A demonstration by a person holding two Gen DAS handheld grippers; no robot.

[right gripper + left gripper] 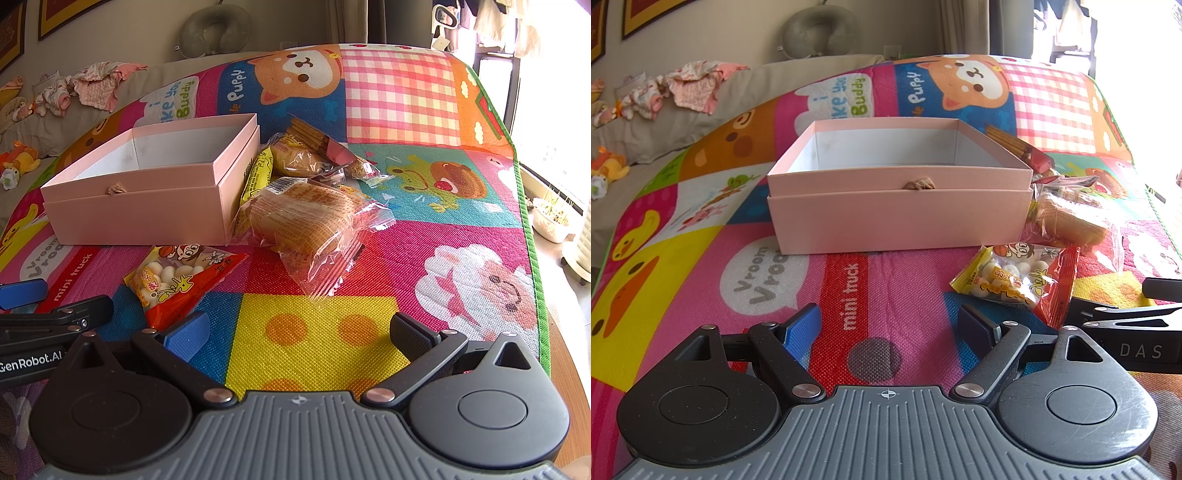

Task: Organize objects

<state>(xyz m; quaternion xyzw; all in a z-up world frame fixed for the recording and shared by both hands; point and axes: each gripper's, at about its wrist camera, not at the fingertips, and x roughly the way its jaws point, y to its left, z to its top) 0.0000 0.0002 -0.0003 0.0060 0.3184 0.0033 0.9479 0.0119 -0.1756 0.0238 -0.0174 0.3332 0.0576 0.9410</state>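
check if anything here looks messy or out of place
The snacks are not in the pink box, which is empty. They lie heaped beside it on the play mat, bread packs overlapping, the candy bag apart in front.

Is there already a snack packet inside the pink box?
No. In the right wrist view the pink box shows only its bare white interior, and the snack packets lie on the mat beside it.

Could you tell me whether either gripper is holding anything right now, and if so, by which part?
Nothing is held. The left gripper and right gripper both have open jaws over the play mat, with nothing between them.
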